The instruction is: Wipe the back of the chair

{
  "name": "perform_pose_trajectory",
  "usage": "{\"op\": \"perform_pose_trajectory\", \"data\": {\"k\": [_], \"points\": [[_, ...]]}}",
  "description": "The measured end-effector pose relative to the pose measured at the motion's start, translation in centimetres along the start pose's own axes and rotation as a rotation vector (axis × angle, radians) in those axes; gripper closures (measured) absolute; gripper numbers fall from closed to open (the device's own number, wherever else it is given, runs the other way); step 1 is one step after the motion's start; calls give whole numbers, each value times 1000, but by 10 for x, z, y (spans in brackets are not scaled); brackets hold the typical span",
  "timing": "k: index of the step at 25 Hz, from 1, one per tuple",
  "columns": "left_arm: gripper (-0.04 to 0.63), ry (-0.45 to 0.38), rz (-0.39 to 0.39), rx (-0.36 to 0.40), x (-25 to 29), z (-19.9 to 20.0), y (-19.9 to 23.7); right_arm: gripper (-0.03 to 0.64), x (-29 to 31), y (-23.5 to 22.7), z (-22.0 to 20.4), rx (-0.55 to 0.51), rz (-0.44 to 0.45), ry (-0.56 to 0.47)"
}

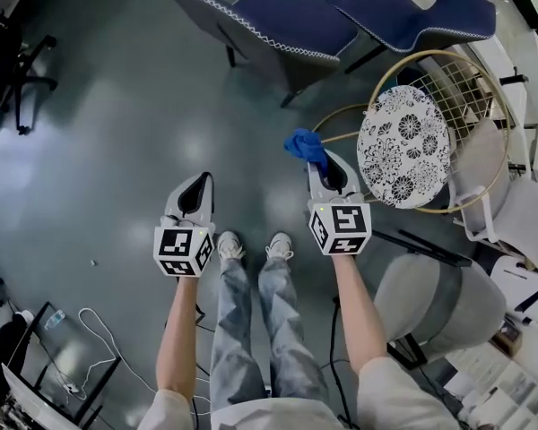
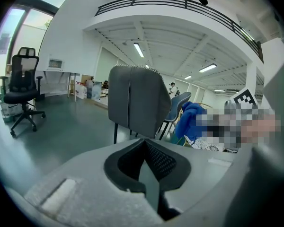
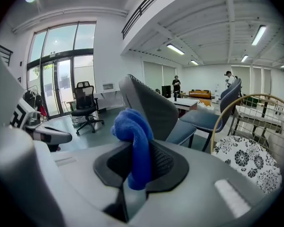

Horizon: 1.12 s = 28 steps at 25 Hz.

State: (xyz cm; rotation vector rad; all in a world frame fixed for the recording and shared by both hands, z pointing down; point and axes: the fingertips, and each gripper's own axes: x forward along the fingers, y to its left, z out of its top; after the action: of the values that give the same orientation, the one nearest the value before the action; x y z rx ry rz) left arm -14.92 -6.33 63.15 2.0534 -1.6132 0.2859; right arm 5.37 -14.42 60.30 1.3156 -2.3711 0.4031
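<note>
The chair (image 1: 278,34), grey-backed with a blue seat, is seen on the grey floor (image 1: 117,133), ahead of the person's shoes (image 1: 251,245). The rear of its back (image 3: 151,108) is turned toward both grippers and is touched by neither.

The right gripper (image 1: 327,164) is held short of the chair, well apart from it. Its jaws are clenched on a blue cloth (image 1: 305,143). The cloth is pinched between the 2 jaws, with a bunched fold standing above them and a tail hanging into the gap below.

The left gripper (image 1: 200,191) is held about as far short of the chair as the right one. Its jaws are pressed together, and nothing is caught between them.

A 2nd chair (image 1: 412,7), also blue, is set just beside the chair, on the side away from the left gripper. A round seat (image 1: 403,146) with a black-and-white flower pattern, ringed by a gold wire frame, is placed nearer the person than the chair, just beside the right gripper. A black office chair (image 2: 22,96) is seen well apart from the chair, near a white wall.
</note>
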Motion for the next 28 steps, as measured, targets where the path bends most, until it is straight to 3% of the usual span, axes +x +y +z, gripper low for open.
{"op": "perform_pose_trajectory", "data": {"k": [15, 20, 28], "points": [[594, 7, -4, -24, 11, -4, 3, 552, 60, 19, 150, -73, 37, -233], [594, 27, -6, -27, 15, -13, 3, 552, 72, 12, 144, -87, 33, -223], [594, 64, -26, -21, 27, -26, 1, 552, 98, -12, 99, -50, 9, -139]]}}
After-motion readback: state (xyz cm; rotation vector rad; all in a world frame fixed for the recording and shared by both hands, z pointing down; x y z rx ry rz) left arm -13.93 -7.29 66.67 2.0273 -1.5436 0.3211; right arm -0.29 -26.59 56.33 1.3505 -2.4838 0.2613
